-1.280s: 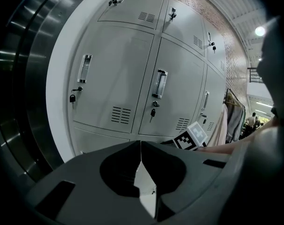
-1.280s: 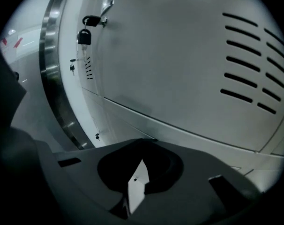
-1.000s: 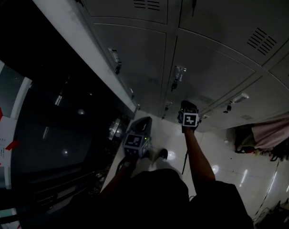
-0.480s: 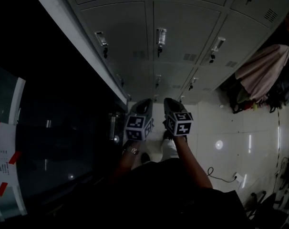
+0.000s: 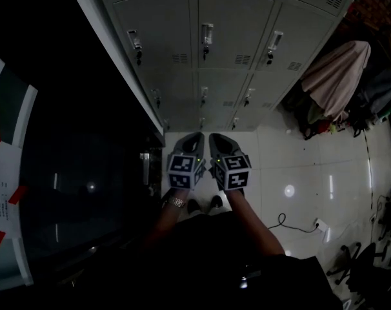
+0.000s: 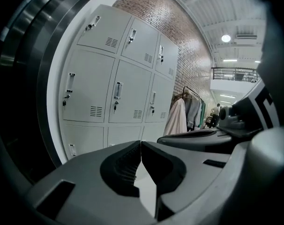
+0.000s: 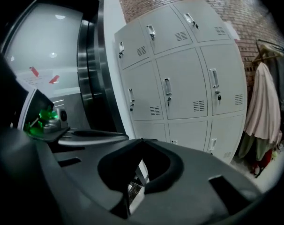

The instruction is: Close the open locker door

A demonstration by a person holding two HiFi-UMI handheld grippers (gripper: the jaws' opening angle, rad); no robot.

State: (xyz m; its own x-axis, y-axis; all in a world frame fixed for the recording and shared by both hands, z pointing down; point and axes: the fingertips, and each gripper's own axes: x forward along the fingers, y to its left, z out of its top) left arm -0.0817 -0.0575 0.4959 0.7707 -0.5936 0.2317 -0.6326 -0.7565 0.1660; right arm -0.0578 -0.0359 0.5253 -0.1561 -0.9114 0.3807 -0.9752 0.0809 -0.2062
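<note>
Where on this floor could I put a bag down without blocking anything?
The bare tiles between the lockers and the chairs are free. It is crowded under the hanging clothes and around the chairs.

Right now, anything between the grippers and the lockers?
Nothing visible. Only bare floor tile lies between the left gripper, the right gripper and the lockers. Both are shut, empty and side by side. Hanging clothes stand off to the right, clear of the path. Every door in view looks closed.
</note>
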